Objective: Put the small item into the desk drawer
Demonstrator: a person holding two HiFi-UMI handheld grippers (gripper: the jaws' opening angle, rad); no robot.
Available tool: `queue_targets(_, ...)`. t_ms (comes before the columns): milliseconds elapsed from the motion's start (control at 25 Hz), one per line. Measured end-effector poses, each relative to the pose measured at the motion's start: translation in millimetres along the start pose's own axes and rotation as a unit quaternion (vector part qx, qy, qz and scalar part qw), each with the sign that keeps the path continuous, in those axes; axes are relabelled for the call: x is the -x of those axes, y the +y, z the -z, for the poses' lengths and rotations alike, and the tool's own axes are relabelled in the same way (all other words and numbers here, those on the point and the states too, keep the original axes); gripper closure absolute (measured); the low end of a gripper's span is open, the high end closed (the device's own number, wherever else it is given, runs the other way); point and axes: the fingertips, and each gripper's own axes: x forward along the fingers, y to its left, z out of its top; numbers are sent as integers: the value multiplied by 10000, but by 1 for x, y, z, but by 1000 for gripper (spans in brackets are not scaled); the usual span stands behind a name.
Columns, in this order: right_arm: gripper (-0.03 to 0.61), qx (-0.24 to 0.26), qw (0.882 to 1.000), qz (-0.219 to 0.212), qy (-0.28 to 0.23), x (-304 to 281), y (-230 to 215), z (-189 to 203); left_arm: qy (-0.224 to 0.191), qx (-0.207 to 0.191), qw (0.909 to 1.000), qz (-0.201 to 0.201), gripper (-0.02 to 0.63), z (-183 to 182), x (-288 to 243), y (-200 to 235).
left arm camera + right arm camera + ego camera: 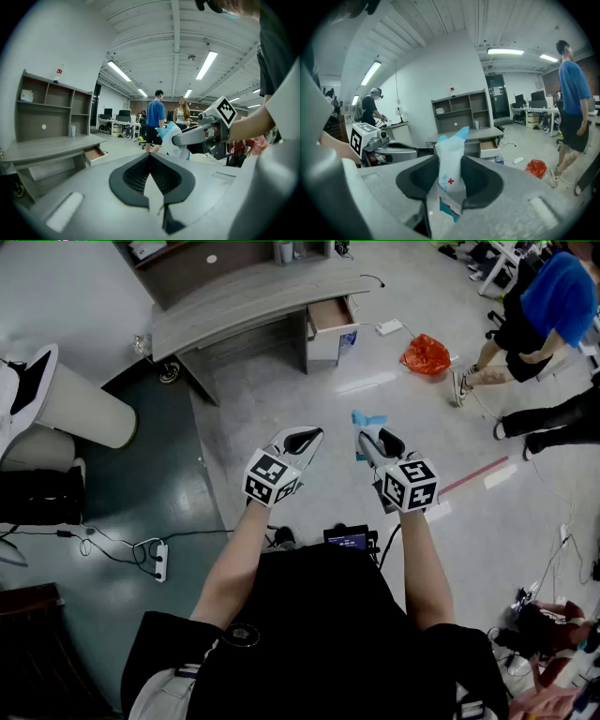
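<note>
The small item is a white and blue packet (365, 420) with a red cross, and my right gripper (367, 439) is shut on it. It stands up between the pads in the right gripper view (451, 161). My left gripper (306, 439) is beside the right one, shut and empty, its tips meeting (150, 155). Both are held in the air above the floor. The grey desk (253, 296) is well ahead, and its drawer (330, 313) is pulled open. The open drawer (489, 145) also shows beyond the packet in the right gripper view.
An orange bag (426, 354) and a white power strip (388, 327) lie on the floor right of the desk. People (544, 306) stand at the far right. A white cylinder (80, 404) is at the left, and cables with a power strip (157, 559) lie near my feet.
</note>
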Motion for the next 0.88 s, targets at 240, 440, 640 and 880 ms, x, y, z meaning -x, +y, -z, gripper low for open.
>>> queue_targets(240,422,18,10000,-30,2,1,1,2,9,13,10000,-7,612,4,0,-2)
queue_targets(440,422,-28,10000,-87,-39,1,1,1,31,1,10000,-26,612,5,0,-3)
queue_targets(640,422,-70,9999,-141,-37,2,2,2,79,7,10000,-43,612,7,1,-3)
queue_targets(880,422,-126,9997,-206,-13,2,1,6,186,11,9998,-95,612,13,0,-3)
